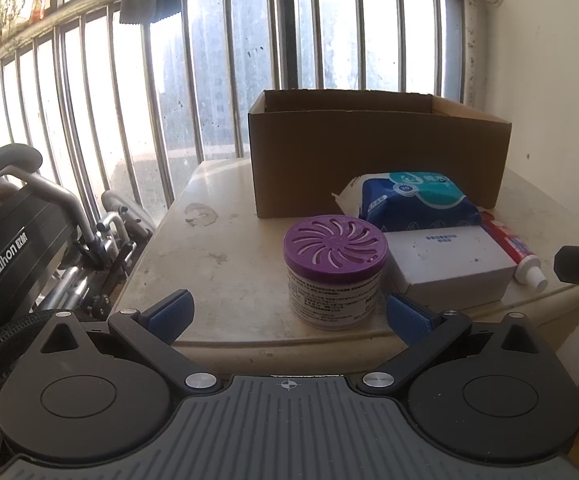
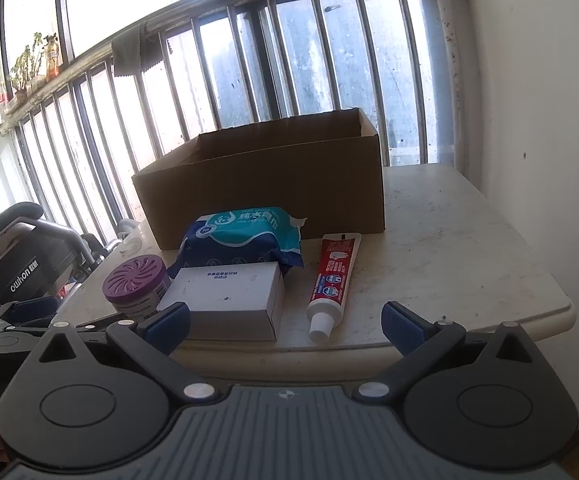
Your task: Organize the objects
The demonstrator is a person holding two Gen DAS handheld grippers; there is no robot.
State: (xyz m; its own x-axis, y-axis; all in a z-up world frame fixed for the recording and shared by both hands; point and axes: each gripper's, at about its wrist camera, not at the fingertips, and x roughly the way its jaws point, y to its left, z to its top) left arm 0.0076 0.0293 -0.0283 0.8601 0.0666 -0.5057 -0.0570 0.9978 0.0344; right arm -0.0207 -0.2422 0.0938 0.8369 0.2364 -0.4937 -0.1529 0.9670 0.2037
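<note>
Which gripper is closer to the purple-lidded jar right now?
Left. The left gripper faces the purple-lidded jar, jaws open around its base. The right gripper sits farther right, by the toothpaste tube.

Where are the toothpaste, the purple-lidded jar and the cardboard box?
toothpaste (image 2: 334, 280): right wrist view, middle of tube.
purple-lidded jar (image 1: 334, 245): left wrist view, on lid.
cardboard box (image 1: 369, 160): left wrist view, front wall.

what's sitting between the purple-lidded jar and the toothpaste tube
A white box lies between the purple-lidded jar and the toothpaste tube; both wrist views show it.
</note>
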